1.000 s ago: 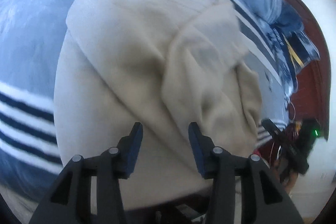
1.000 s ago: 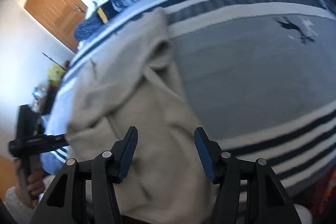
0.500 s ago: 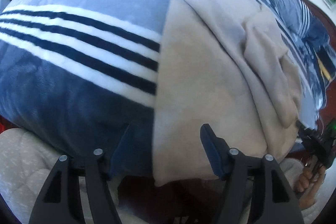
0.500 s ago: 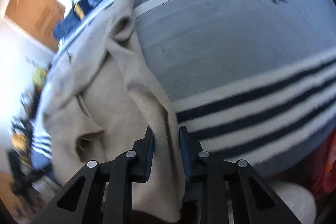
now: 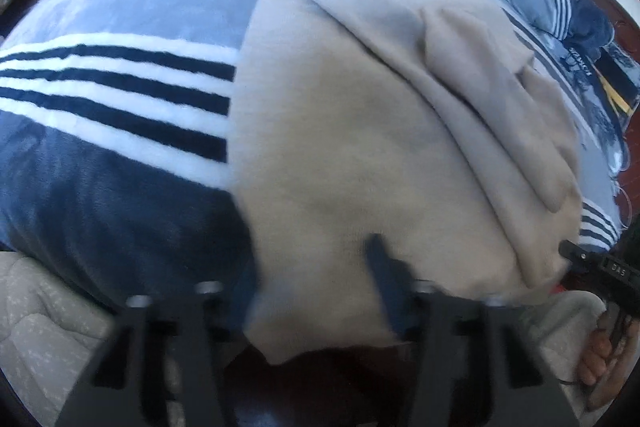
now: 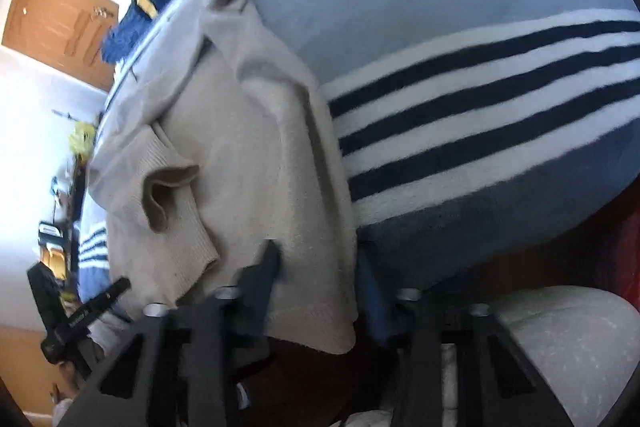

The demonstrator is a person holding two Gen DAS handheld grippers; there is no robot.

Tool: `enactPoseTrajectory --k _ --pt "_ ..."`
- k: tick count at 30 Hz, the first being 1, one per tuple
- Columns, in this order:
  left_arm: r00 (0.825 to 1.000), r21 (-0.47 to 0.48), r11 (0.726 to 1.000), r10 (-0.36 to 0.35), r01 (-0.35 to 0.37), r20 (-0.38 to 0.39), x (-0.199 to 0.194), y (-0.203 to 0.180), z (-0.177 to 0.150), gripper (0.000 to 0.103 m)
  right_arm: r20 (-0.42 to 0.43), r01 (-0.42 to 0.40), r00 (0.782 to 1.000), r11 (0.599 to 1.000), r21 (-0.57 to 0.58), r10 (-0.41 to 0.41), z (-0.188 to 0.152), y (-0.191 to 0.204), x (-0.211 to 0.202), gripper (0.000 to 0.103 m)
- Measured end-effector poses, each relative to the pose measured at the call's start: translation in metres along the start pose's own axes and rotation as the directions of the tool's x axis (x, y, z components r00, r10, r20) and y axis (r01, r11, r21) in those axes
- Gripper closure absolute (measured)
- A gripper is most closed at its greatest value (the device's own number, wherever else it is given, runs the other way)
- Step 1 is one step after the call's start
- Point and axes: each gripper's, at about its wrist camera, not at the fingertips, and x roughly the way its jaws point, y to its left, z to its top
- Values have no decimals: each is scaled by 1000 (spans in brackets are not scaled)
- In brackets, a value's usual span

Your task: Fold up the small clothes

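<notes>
A beige knit sweater (image 5: 360, 131) lies on the striped blue blanket (image 5: 120, 95), partly folded, with its sleeves laid over the body. Its hem hangs over the near bed edge. My left gripper (image 5: 312, 275) is open, its jaws straddling the sweater's near left hem corner. In the right wrist view the sweater (image 6: 240, 155) fills the left half, a ribbed cuff (image 6: 176, 195) gaping open. My right gripper (image 6: 320, 267) is open, its jaws either side of the sweater's right hem edge. The other gripper (image 5: 600, 267) shows at the left wrist view's right edge.
The bed's blanket (image 6: 460, 99) has dark and white stripes near the front edge. Pillows and folded bedding (image 5: 560, 7) lie at the far side. A wooden door (image 6: 60, 35) stands far left. A pale cushion (image 6: 540, 327) sits below the bed edge.
My right gripper, nearly shut on the sweater's edge half a second ago, has opened wide. My left gripper slid down and left from over the sweater's middle to its hem corner.
</notes>
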Motion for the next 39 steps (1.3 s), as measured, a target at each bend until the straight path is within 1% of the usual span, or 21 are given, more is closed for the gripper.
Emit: enactPoseTrajectory --k 1,3,5,7,10,12,15,16,17,18,19,20,21,22,25,27,29,32,35,37,39 --pt "1000 2 1000 -6 6 -5 -2 1 1 98 -1 -15 1000 1000 -4 15 1 3 0 90" --pt "997 -61 995 -77 77 -3 -18 16 5 97 29 -46 999 999 -21 46 -2 9 -12 90" --pt "995 -81 992 -97 100 35 -45 28 8 98 58 -99 993 995 -11 99 -6 15 -32 91" --pt "985 -113 981 -153 161 76 -76 41 10 98 90 -157 983 987 -24 158 -15 23 -57 93" --pt "988 -79 989 -118 126 95 -103 53 11 98 75 -156 984 986 -66 161 -29 36 -73 93" --pt "996 -74 994 -75 79 47 -92 58 9 98 15 -130 991 989 -75 131 -41 40 -62 93" --pt "997 -113 993 -39 31 -69 -53 61 6 97 -73 -4 997 989 -147 -7 -53 50 -26 92" --pt "995 -122 992 -30 19 -93 -47 62 5 97 -82 3 997 991 -134 -14 -53 51 -21 89" --pt "996 -119 993 -31 21 -87 -48 60 3 96 -75 -20 997 992 -126 11 -52 53 -23 89" --pt "998 -99 995 -38 32 -55 -55 57 2 90 -52 -33 998 991 -130 26 -50 56 -30 84" --pt "999 -78 996 -42 39 -32 -62 55 2 85 -12 -25 1000 989 -145 23 -48 60 -41 64" --pt "999 -61 997 -46 45 -8 -73 53 3 72 39 5 999 986 -167 1 -46 64 -54 51" --pt "998 -46 997 -58 59 27 -88 48 4 63 103 44 994 980 -192 -24 -42 70 -68 35" --pt "996 -36 996 -75 77 54 -99 43 6 61 152 61 988 975 -215 -28 -36 77 -80 33" --pt "981 23 990 -144 142 130 -142 16 29 52 178 54 984 965 -258 -7 -7 91 -88 33" --pt "972 65 985 -169 160 163 -159 -4 49 39 195 54 981 959 -279 1 20 102 -81 33" --pt "963 123 975 -203 182 178 -166 -32 79 37 196 48 981 953 -299 12 48 111 -66 33" --pt "961 177 965 -223 194 166 -157 -67 123 37 199 60 980 950 -308 2 85 119 -41 33" --pt "967 211 959 -220 190 129 -137 -97 161 37 207 88 978 954 -285 -28 121 111 -17 41" --pt "971 219 956 -220 197 88 -113 -116 188 37 203 70 979 962 -264 -15 139 99 -5 51" --pt "978 225 956 -205 189 48 -82 -137 213 37 179 40 984 966 -256 7 151 87 10 52"
